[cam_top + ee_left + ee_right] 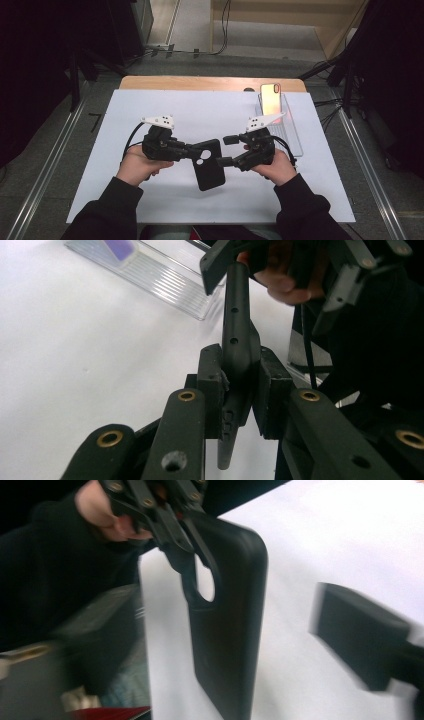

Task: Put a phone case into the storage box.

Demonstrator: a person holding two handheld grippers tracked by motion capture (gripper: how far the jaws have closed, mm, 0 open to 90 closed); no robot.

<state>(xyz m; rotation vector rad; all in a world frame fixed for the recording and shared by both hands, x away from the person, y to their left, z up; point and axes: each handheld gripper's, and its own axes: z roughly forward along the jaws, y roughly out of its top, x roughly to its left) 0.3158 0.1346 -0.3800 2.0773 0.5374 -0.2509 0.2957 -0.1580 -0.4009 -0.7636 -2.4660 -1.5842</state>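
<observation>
high view shows the black rectangular phone case with a round camera cutout (209, 164) held above the white sheet covering the table (150, 107), between the two tools. the left gripper (196, 151) pinches the case at its upper edge, beside the cutout. left gripper view confirms the pinch: both pads press on the thin edge of the case (239, 340), which runs away from the camera toward the other hand (280, 280). no brand, label or writing can be read on the case in any view.

the right gripper (229, 150) stands with its jaws spread wide; one jaw lies just above the case's right edge, the other level with it, and neither pad presses on the case. right gripper view, blurred, shows the case (227, 620) hanging upright from the left gripper (172, 527), with one dark pad (362, 635) of the right gripper well apart to the side.

a clear ribbed plastic stand (290, 127) sits at the sheet's far right, holding a phone with an orange-lit face (270, 98) upright. nothing stands between the case and the grippers.
</observation>
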